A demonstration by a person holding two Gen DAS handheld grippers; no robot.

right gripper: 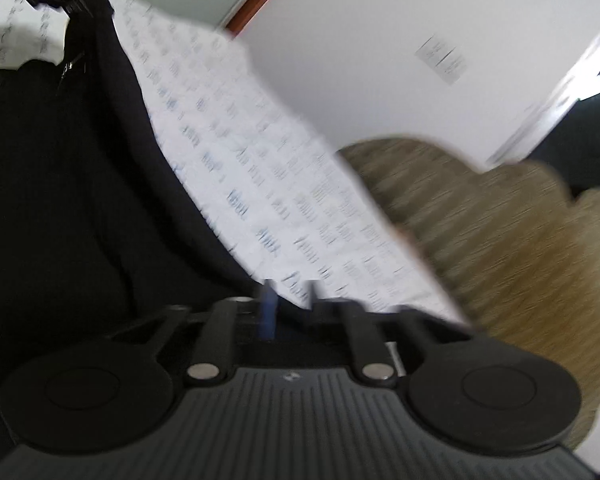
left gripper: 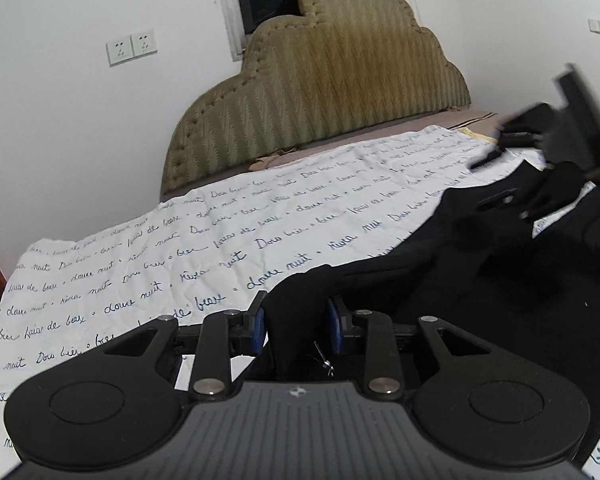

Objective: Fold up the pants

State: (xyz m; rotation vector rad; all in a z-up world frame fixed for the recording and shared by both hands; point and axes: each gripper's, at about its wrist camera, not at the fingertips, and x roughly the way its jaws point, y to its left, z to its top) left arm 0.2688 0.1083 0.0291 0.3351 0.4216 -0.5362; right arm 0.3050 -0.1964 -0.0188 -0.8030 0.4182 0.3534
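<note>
Black fabric of the pants [left gripper: 480,280] fills the right half of the left wrist view and lies on the white bedsheet [left gripper: 148,264] with blue handwriting print. At the left of that view the sheet is bare and wide up to the far edge, where the olive padded headboard [left gripper: 320,92] rises against the white wall [left gripper: 60,120] with two sockets [left gripper: 132,46]. The left gripper [left gripper: 298,322] points forward and somewhat down. Its blue pads [left gripper: 259,326] are narrowly apart and press on a raised bunch of the pants cloth, which stands up between them. A small metal zipper pull [left gripper: 324,360] hangs just behind this bunch.

Further right in the same view, the right gripper [left gripper: 496,148] hangs above the far end of the pants, blurred and turned sideways. In its own view it is strongly rolled, so the bed runs diagonally. Its fingers [right gripper: 269,312] stand apart with the sheet and the pants edge seen in the gap, and no cloth is pinched there. The edge of the pants runs from the left gripper toward the right one, and beyond it the sheet is free up to the headboard.
</note>
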